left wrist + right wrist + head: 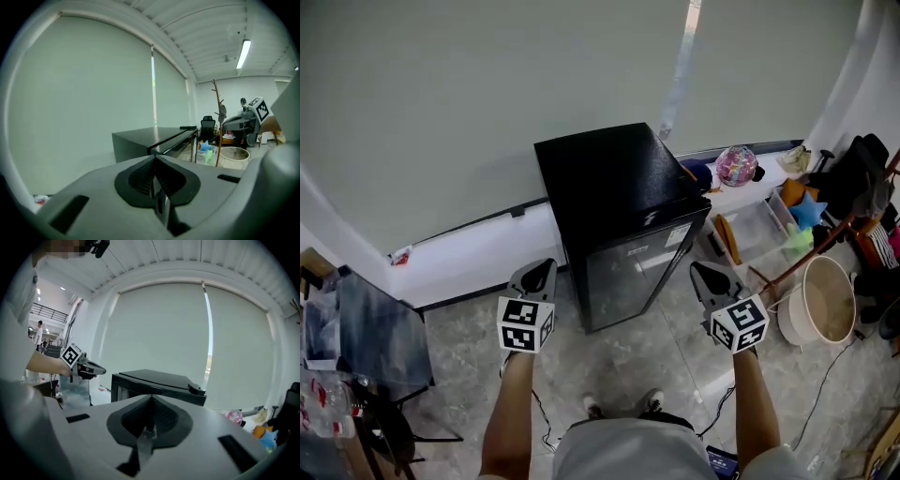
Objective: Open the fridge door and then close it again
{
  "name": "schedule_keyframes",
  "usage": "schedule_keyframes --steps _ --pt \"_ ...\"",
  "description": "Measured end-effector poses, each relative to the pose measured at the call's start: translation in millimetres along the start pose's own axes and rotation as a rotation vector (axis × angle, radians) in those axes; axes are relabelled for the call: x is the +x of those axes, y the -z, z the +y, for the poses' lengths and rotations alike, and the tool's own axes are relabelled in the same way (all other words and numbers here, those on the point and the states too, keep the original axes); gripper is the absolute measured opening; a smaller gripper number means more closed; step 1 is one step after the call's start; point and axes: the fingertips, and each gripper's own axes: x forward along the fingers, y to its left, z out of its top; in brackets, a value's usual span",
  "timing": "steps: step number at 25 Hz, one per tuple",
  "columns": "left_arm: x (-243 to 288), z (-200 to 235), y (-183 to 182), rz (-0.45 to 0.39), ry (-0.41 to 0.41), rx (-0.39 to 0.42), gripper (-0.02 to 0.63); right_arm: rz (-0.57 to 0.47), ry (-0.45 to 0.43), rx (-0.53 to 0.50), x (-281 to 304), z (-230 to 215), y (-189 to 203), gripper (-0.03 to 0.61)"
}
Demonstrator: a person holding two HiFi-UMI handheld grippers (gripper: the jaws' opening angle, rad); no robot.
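Pale blinds (487, 94) back the closed fridge (614, 178); my left gripper (537, 274) and right gripper (710, 277), jaws together, hold nothing; I'd pull its stiff door (630, 272) by an edge.

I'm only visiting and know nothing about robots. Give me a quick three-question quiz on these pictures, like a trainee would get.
1. True or false: the fridge door is shut.
2. What is between the left gripper's jaws? A) nothing B) a ball C) a cable
3. Fill in: in the head view, the white tub stands to the fridge's ____.
Key: 1 true; 2 A; 3 right.
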Motion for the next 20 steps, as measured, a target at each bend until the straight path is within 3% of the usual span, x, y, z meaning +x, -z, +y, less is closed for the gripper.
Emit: schedule_keyframes --steps 6,13,20 --pt "3.4 -32.6 -49.2 -0.073 0.016 0.036 0.009 0.013 0.085 -0.072 -45.7 -39.9 -6.4 -0.003" --pt "14.5 -76.7 -102.7 -0.154 0.022 0.100 0.009 -0.081 0.070 -0.114 -63.3 -62.9 -49.3 -0.003" --pt "11.0 -110.3 -153.4 -0.246 0.050 0.182 0.009 -0.110 0.084 -0.276 -63.1 -68.5 -81.4 -0.004"
